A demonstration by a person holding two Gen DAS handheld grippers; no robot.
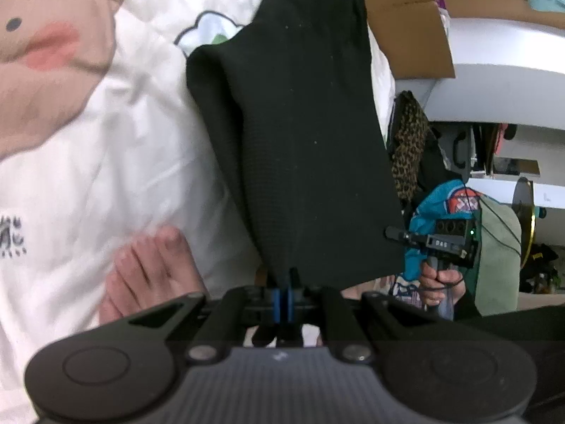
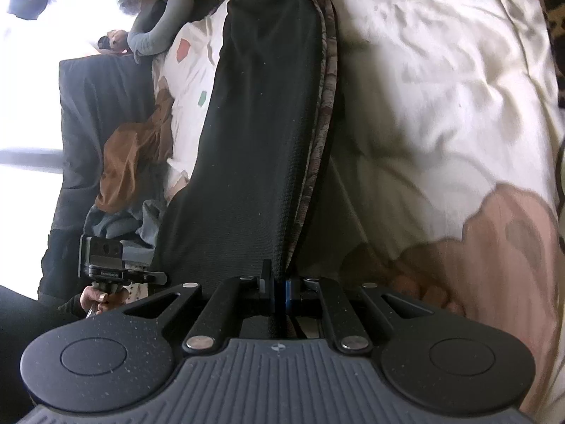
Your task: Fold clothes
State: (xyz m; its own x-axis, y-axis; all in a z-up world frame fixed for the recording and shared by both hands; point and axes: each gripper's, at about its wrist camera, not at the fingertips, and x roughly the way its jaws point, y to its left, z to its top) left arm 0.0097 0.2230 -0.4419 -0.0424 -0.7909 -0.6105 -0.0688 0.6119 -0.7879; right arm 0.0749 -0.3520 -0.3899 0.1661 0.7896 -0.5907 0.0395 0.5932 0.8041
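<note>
Our left claw (image 1: pixel 284 291) and right claw (image 2: pixel 279 291) each pinched an edge of the black cloth (image 1: pixel 303 134), which hung over the bed (image 1: pixel 116 162). It looked soft, light and floppy; edges seemed best to grab.

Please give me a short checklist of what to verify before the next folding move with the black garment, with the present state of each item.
1. Left gripper shut on the black garment: ok, the blue pads pinch its edge.
2. Right gripper shut on the same garment: ok, cloth runs between the closed fingers.
3. Garment hangs doubled with edges matched: cannot tell; a patterned lining edge shows along one side.
4. Room on the white duvet to lay it down: ok, a bare area lies beside the garment.
5. Bare foot away from the landing area: not ok, it rests on the duvet close to the garment.
</note>
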